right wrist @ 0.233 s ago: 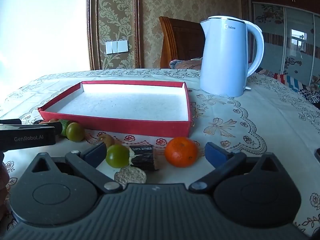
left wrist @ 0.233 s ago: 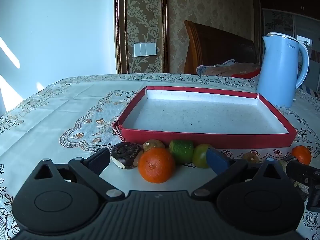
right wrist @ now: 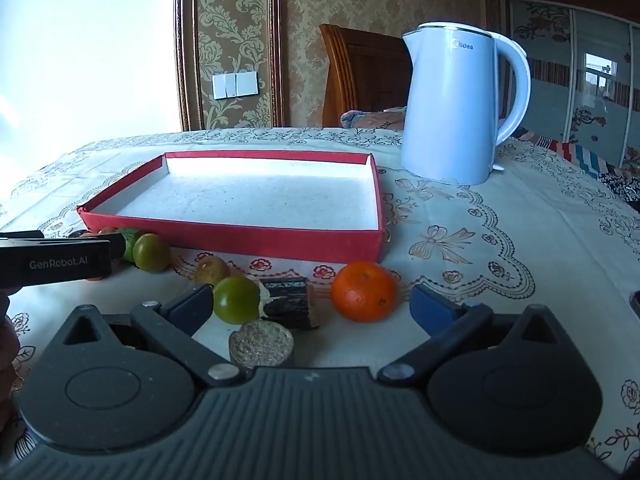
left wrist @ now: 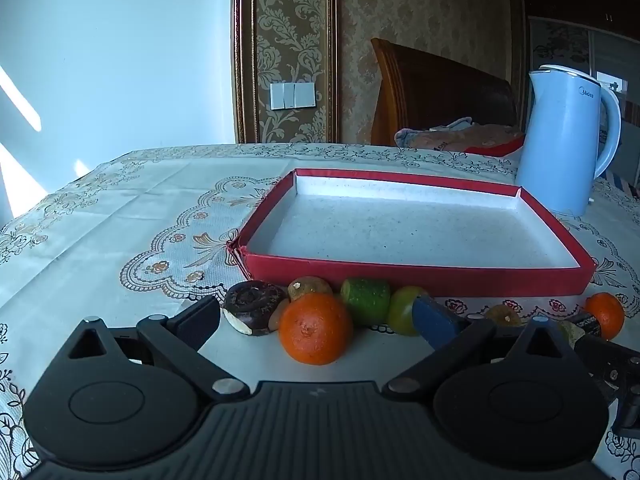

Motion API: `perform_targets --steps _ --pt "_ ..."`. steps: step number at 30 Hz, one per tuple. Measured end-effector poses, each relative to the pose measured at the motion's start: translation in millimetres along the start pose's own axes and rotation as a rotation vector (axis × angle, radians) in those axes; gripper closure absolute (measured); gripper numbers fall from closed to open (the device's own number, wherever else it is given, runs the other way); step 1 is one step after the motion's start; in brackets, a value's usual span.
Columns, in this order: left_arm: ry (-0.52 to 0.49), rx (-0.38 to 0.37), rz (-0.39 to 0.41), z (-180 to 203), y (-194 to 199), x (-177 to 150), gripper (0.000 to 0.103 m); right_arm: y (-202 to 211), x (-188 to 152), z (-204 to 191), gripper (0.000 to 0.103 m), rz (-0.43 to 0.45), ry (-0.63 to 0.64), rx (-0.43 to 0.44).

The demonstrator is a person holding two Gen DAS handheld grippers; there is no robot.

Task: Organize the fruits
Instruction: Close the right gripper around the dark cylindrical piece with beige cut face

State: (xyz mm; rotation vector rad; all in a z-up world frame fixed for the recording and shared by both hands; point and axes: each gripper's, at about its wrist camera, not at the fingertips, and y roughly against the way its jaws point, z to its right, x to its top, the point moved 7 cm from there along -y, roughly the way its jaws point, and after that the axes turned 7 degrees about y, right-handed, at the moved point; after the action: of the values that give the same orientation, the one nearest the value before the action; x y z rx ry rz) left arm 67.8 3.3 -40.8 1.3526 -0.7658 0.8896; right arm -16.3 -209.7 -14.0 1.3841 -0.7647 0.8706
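Observation:
A shallow red tray (left wrist: pixel 416 278) with a white floor stands empty on the table; it also shows in the right wrist view (right wrist: pixel 240 242). In the left wrist view my left gripper (left wrist: pixel 316 318) is open, with an orange (left wrist: pixel 315 329) between its fingers, untouched. Behind it lie a dark chocolate piece (left wrist: pixel 253 307), a brown fruit (left wrist: pixel 309 286), a green fruit (left wrist: pixel 366 300) and a yellow-green fruit (left wrist: pixel 402 309). My right gripper (right wrist: pixel 312 302) is open around a green fruit (right wrist: pixel 236 300), a dark block (right wrist: pixel 289 307) and a second orange (right wrist: pixel 363 291).
A light blue kettle (right wrist: pixel 452 108) stands right of the tray, also visible in the left wrist view (left wrist: pixel 560 144). The left gripper's body (right wrist: pixel 56 265) reaches in at the left of the right wrist view. A wooden chair back (left wrist: pixel 432 92) stands behind the table.

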Motion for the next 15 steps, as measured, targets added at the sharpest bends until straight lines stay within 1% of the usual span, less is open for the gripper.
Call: perform_targets --steps 5,6,8,15 --pt "0.022 -0.010 -0.018 -5 -7 -4 0.000 14 0 8 0.000 0.038 -0.028 -0.026" --pt "0.038 -0.003 -0.023 -6 -4 0 0.000 7 -1 6 0.000 0.041 -0.029 -0.021" --pt "0.045 -0.009 -0.032 -5 -3 0 0.000 7 -1 8 0.000 0.044 -0.031 -0.029" --pt "0.067 -0.036 -0.026 -7 1 -1 0.000 11 -2 16 0.000 0.048 0.006 -0.028"
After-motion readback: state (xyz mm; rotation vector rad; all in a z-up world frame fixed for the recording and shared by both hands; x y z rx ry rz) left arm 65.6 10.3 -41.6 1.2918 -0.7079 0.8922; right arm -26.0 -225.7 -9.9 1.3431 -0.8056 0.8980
